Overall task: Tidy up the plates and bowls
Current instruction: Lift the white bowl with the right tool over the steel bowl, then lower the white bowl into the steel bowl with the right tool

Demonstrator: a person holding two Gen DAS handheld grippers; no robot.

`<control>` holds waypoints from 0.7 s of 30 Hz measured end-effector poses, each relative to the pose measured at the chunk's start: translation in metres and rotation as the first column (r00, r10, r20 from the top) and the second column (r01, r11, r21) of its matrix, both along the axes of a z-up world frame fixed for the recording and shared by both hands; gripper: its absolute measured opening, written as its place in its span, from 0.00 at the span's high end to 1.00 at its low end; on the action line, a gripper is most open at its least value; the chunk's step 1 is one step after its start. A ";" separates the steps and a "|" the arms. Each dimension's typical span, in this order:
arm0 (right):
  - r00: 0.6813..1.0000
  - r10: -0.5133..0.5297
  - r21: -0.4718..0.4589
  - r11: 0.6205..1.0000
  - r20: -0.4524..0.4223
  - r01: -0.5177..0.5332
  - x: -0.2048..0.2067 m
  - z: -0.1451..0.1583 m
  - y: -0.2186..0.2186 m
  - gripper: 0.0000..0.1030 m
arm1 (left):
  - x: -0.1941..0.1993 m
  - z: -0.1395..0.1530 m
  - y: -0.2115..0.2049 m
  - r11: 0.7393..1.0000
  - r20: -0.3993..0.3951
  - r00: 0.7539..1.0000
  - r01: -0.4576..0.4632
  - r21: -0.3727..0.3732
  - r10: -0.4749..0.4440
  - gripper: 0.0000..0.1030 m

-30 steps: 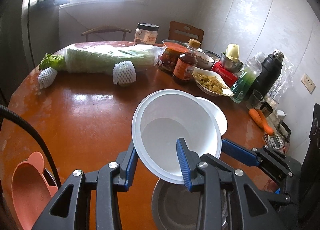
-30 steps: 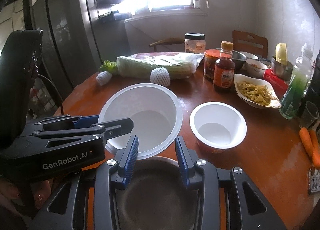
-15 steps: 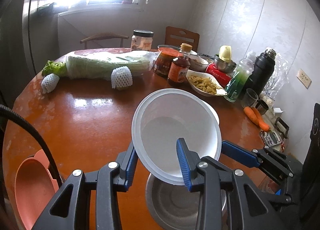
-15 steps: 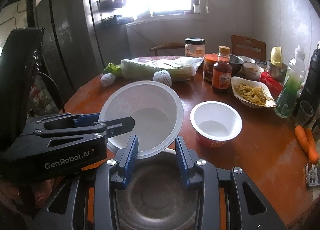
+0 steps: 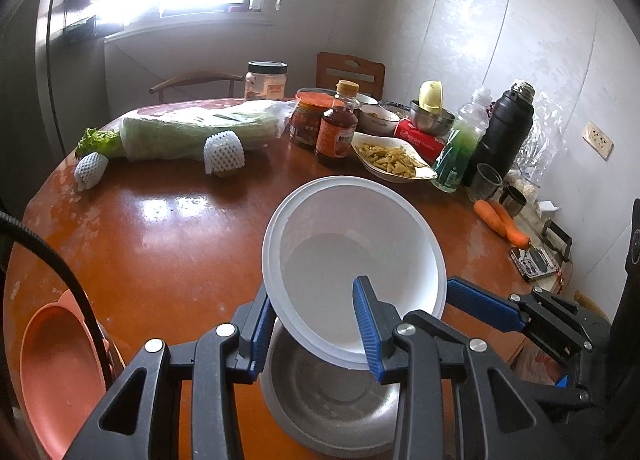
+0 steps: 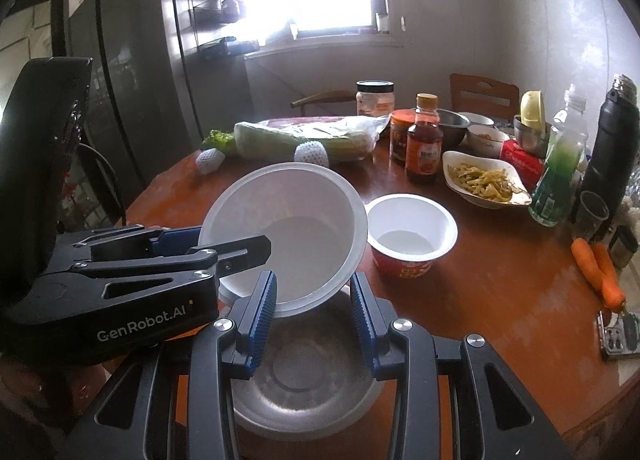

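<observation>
Both claws have drawn back toward the near edge of the table (image 5: 168, 244) since a second ago, carrying their loads with them, so the steel bowl (image 6: 304, 376) now shows far more of its inside and the clutter at the far side looks smaller.

Nearest to us, the right claw (image 6: 313, 318) has its blue pads either side of the steel bowl's far rim, set only a little apart. Whether they actually pinch the rim I cannot tell; the white bowl hides the contact.

Just above it, the left claw (image 5: 314, 334) is clamped tight on the near wall of the big white bowl (image 5: 352, 256), one pad inside, one outside. That bowl hangs tilted, mouth toward us, its lower edge overlapping the steel bowl's rim.

Here's the worry: the white bowl looks thin and light, held by one edge only. If it is lowered at this slant, I reckon its rim catches the steel rim and it twists out of the grip. And if the right claw's hold is loose, the steel bowl could skid toward the table's edge.

Further out, the small red-and-white cup bowl (image 6: 412, 236) sits alone on the table, close enough to be knocked. An orange plate (image 5: 60, 376) waits at the left edge. Beyond them stand the sauce bottles (image 5: 337, 124) and the wrapped cabbage (image 5: 200, 131).
</observation>
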State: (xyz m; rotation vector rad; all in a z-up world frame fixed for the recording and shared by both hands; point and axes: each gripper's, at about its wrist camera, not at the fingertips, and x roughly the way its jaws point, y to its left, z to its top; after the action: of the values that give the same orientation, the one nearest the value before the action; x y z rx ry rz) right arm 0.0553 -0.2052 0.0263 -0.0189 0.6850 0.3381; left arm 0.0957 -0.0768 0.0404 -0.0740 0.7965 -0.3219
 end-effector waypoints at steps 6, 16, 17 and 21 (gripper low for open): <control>1.000 -0.003 0.006 1.000 -0.004 0.003 -0.011 -0.006 -0.003 0.62 | -0.009 -0.006 -0.004 1.000 -0.009 1.000 0.010 0.009 -0.010 0.62; 0.999 -0.014 0.014 1.000 -0.032 0.014 -0.025 -0.020 -0.011 0.62 | -0.022 -0.020 -0.014 0.999 -0.040 0.998 0.039 0.029 -0.037 0.62; 0.999 -0.014 0.013 1.000 -0.035 0.015 -0.027 -0.022 -0.012 0.62 | -0.023 -0.021 -0.015 0.999 -0.045 0.998 0.043 0.031 -0.041 0.62; 0.999 -0.020 0.015 1.000 -0.047 0.021 -0.032 -0.027 -0.017 0.62 | -0.027 -0.025 -0.021 0.997 -0.051 0.997 0.058 0.043 -0.056 0.62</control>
State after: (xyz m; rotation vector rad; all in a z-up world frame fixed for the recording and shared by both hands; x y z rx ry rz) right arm 0.0228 -0.2218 -0.0010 0.0112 0.7281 0.3250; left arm 0.0687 -0.0974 0.0155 -0.0179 0.8560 -0.3574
